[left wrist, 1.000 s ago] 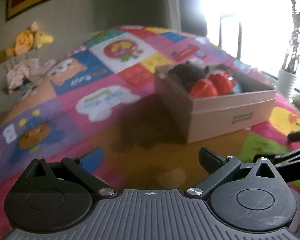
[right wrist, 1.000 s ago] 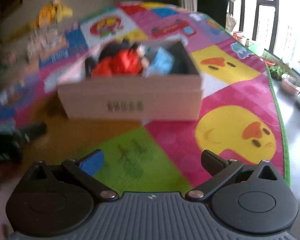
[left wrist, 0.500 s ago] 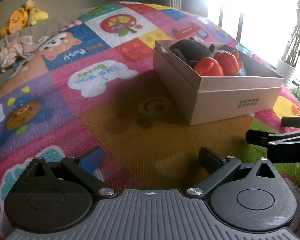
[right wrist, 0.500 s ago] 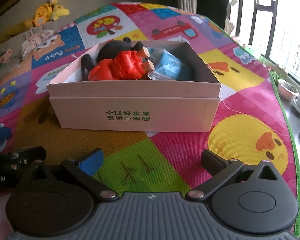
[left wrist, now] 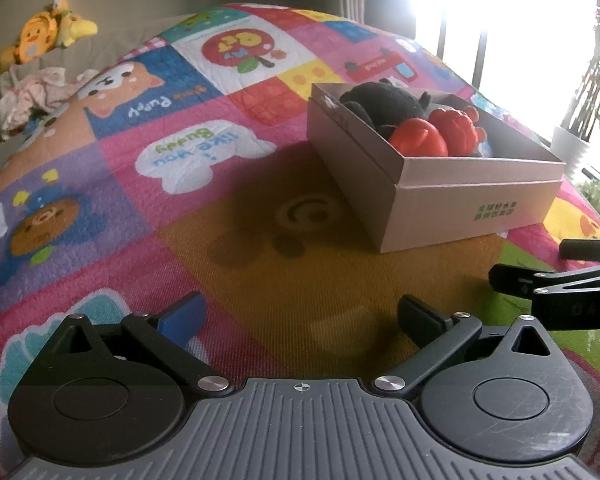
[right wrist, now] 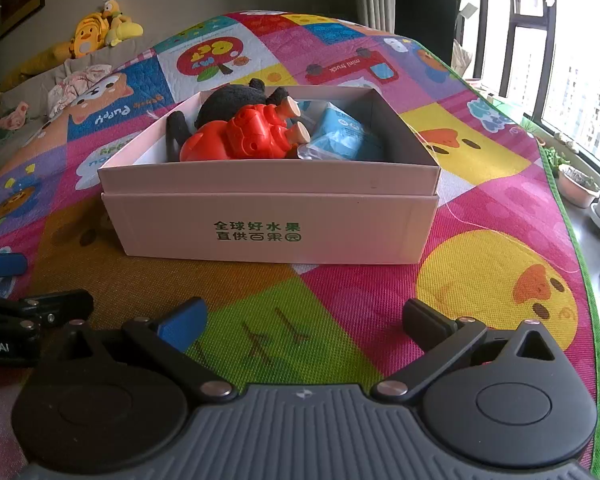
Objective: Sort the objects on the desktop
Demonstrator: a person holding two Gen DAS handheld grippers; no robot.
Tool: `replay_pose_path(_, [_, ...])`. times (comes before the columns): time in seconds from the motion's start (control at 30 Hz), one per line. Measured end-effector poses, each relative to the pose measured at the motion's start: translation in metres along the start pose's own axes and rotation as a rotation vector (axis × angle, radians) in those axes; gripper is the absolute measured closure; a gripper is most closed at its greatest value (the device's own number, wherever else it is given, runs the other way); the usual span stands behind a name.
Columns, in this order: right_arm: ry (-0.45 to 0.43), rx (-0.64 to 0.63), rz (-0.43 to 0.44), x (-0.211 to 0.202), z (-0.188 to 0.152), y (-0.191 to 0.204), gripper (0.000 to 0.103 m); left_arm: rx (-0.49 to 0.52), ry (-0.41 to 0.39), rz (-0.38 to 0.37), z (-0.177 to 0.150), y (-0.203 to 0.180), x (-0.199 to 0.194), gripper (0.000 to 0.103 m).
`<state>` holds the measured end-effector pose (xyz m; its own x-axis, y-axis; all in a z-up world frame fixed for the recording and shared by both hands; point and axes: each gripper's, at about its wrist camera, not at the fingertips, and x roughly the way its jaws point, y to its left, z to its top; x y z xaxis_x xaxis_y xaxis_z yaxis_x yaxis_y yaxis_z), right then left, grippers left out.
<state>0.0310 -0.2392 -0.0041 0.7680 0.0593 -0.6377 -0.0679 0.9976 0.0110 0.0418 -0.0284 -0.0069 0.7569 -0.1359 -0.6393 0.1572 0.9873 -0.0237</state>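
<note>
Found both grippers, left and right, spread wide and empty, near the box. Judged sorting finished: toys inside; best kept clear.

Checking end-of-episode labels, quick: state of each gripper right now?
Left gripper: open, holding nothing, above the colourful patchwork play mat.
Right gripper: open, holding nothing, facing the pale pink cardboard box.

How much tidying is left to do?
Looks nearly done. The black plush, red toy and blue packet already lie in the box. The left gripper and right gripper are open and hold nothing. No loose toys show on the mat.
</note>
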Motion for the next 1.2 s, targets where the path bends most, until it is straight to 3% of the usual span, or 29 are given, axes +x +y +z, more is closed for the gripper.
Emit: replay_pose_path(1.2, [-0.001, 0.003, 0.001, 0.0000, -0.0008, -0.0005, 0.000, -0.026, -0.009, -0.023, 0.0009, 0.0026, -0.0003, 0.000])
